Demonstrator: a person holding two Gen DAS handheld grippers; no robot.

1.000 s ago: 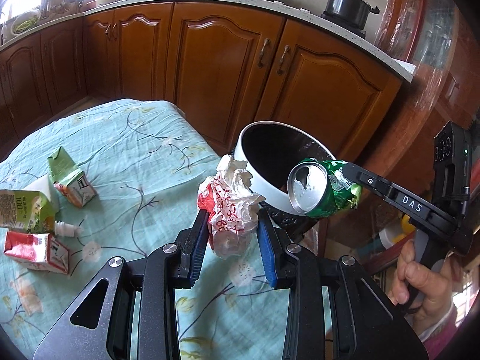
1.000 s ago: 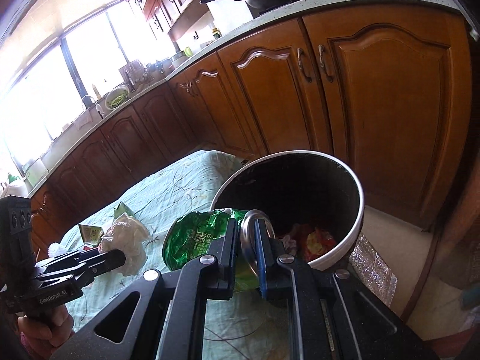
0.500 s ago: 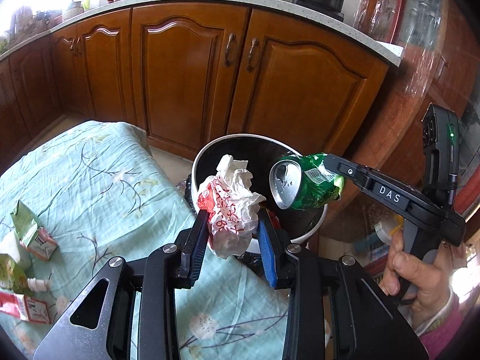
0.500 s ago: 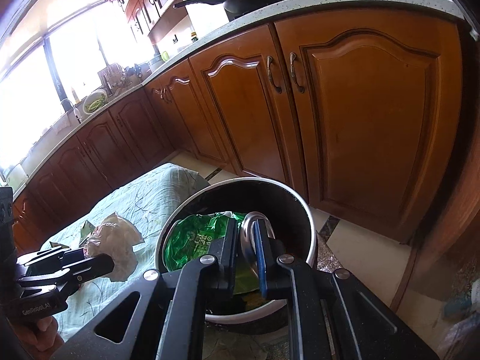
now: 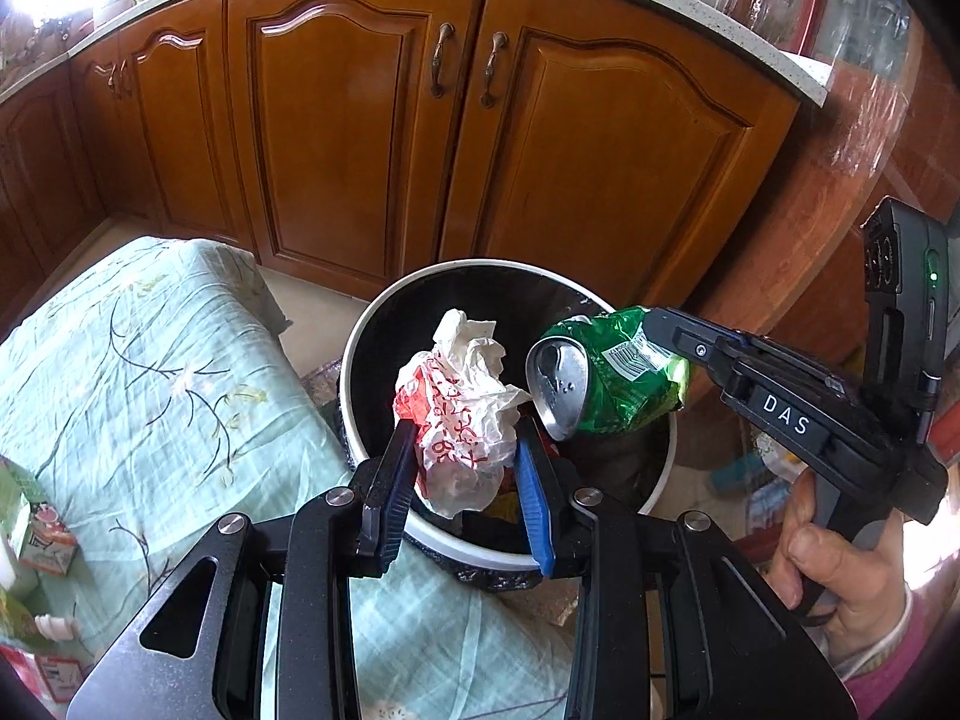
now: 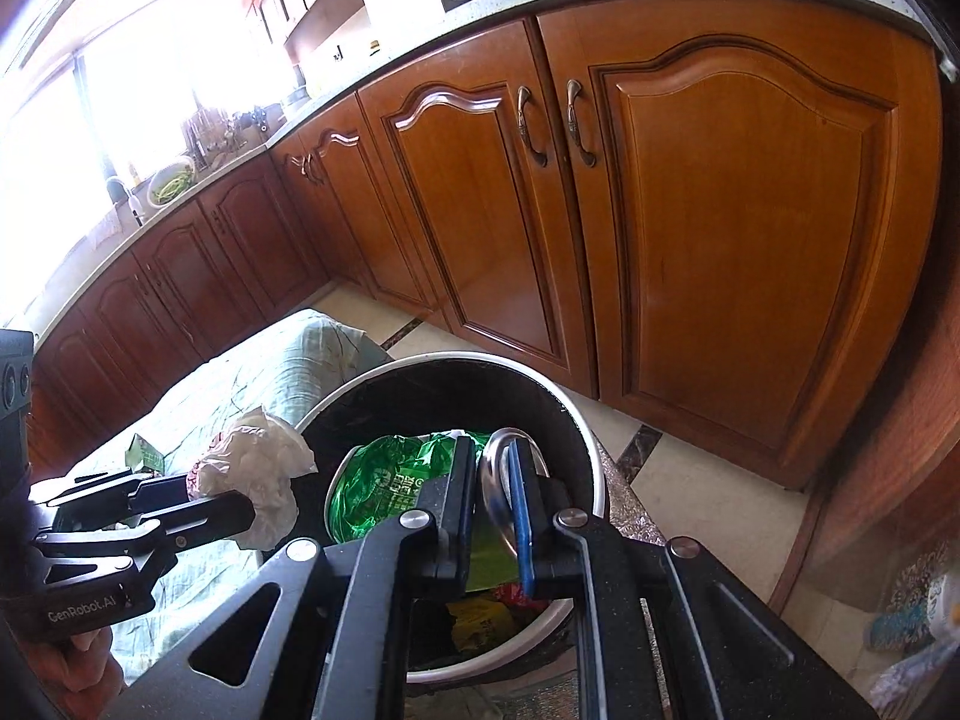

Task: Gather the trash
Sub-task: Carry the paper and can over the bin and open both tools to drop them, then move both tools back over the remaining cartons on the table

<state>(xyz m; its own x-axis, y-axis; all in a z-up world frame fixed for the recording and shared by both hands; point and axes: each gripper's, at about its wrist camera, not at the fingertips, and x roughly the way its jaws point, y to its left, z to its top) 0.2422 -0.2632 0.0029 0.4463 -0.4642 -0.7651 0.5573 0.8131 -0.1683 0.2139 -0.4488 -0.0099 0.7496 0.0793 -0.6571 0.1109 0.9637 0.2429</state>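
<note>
Trash bin (image 5: 654, 483), white rim, black inside, sits on floor beside desk (image 5: 150, 360) with green flowered cloth. Left claw (image 5: 465, 480) squeezes crumpled red-and-white wrapper (image 5: 465, 414) above bin's near edge. Right claw (image 6: 493, 492) pinches crushed green can (image 6: 384, 489) by its metal rim, over bin mouth. Colorful scraps lie inside bin. Small cartons (image 5: 39, 531) sit on desk's left side. Brown cabinets (image 5: 360, 138) behind.
</note>
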